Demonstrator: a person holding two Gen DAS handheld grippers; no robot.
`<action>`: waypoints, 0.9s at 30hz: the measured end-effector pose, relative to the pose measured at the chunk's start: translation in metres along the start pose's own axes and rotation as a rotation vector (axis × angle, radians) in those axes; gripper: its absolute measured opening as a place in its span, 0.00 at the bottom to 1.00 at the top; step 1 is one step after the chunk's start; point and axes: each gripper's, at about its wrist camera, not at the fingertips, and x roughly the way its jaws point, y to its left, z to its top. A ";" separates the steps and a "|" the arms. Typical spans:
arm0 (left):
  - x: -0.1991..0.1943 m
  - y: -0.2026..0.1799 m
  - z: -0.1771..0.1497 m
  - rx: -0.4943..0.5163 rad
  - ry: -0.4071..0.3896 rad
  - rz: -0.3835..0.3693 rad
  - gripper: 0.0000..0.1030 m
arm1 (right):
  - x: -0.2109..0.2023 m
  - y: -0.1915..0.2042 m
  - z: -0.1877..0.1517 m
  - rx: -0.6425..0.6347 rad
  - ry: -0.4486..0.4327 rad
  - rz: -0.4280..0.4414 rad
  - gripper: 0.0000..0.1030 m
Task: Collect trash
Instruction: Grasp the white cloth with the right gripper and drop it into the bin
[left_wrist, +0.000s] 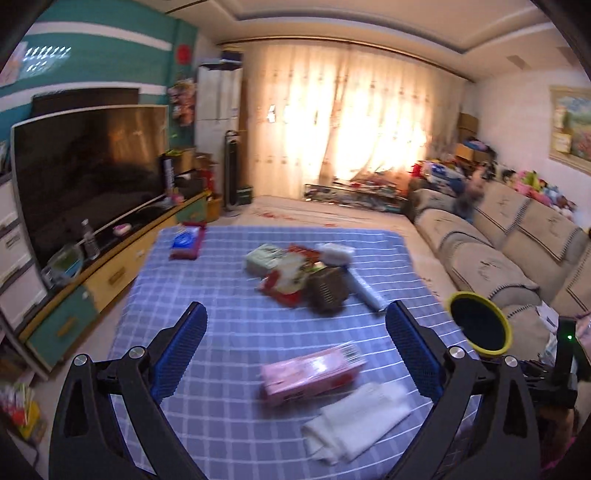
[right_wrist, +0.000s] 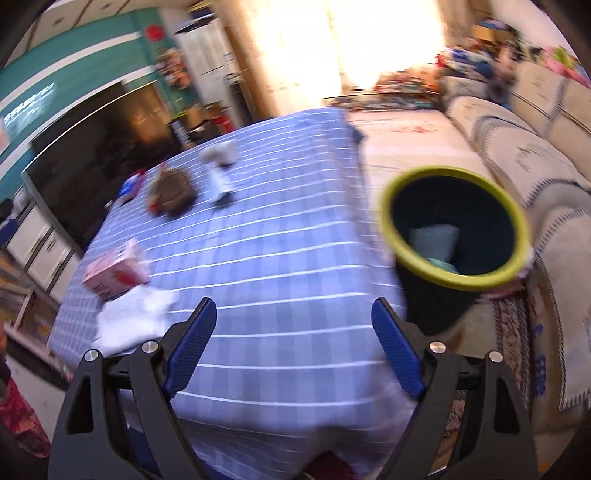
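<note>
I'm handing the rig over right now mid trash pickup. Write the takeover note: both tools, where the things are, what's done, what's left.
Left tool: open, empty, over the table's near end.
Right tool: open, empty, over the near table edge.
Bin: yellow-rimmed, beside the table's right side, a few pieces already inside.
Left on the checked cloth: pink box and white tissue nearest; further off a pile with a brown basket-like item, red-and-white wrapper, white pieces; a blue-and-red packet at the far left corner.
Suggested next: probably the pink box or tissue.

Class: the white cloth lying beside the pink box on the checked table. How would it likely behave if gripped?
The white cloth lies crumpled and folded, so it is probably floppy and would drape. It looks thin, so likely light. Soft folds suggest it will not roll.
</note>
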 end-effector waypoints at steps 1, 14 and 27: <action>-0.003 0.010 -0.005 -0.017 0.002 0.010 0.93 | 0.005 0.016 0.000 -0.032 0.009 0.024 0.79; 0.000 0.046 -0.027 -0.065 0.026 0.042 0.93 | 0.073 0.130 -0.015 -0.256 0.153 0.149 0.79; 0.015 0.061 -0.040 -0.107 0.066 0.048 0.93 | 0.090 0.176 -0.041 -0.429 0.142 0.048 0.81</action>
